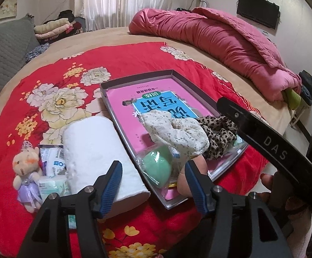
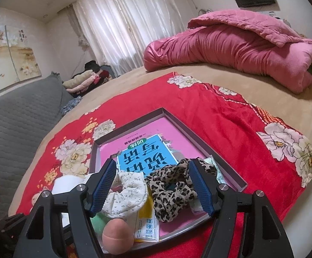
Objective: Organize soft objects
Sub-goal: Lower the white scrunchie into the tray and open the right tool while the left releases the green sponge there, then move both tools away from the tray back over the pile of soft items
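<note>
- Hovering low over the near end of the tray (image 2: 237, 181), the right gripper (image 2: 152, 186) has its jaws spread wide, holding nothing; blue pads (image 2: 201, 188) flank the two scrunchies.
- leopard scrunchie (image 2: 173, 190) lies in the tray between those fingers, toward 1 o'clock of the cream floral scrunchie (image 2: 125, 195), the two touching.
- peach sponge egg (image 2: 117, 236) sits at 6 o'clock of the scrunchies, a packet (image 2: 146, 225) just beside it at 3 o'clock.
- left gripper (image 1: 153, 185) also spread wide and empty, over the tray's near corner, the right fingertip close to the peach egg; contact cannot tell.
- green sponge (image 1: 157, 165) in clear wrap sits in the tray between the left jaws, at 7 o'clock of the cream scrunchie.
- pink book (image 1: 130, 99) lines the tray floor under everything.
- white towel roll (image 1: 98, 150) lies outside the tray at 9 o'clock, on the red floral blanket (image 1: 134, 64).
- small packets (image 1: 52, 157) beside the roll at 9 o'clock, then the little bear doll (image 1: 26, 172) farther out.
- pink quilt (image 1: 220, 43) bunched well apart at 1 o'clock.
</note>
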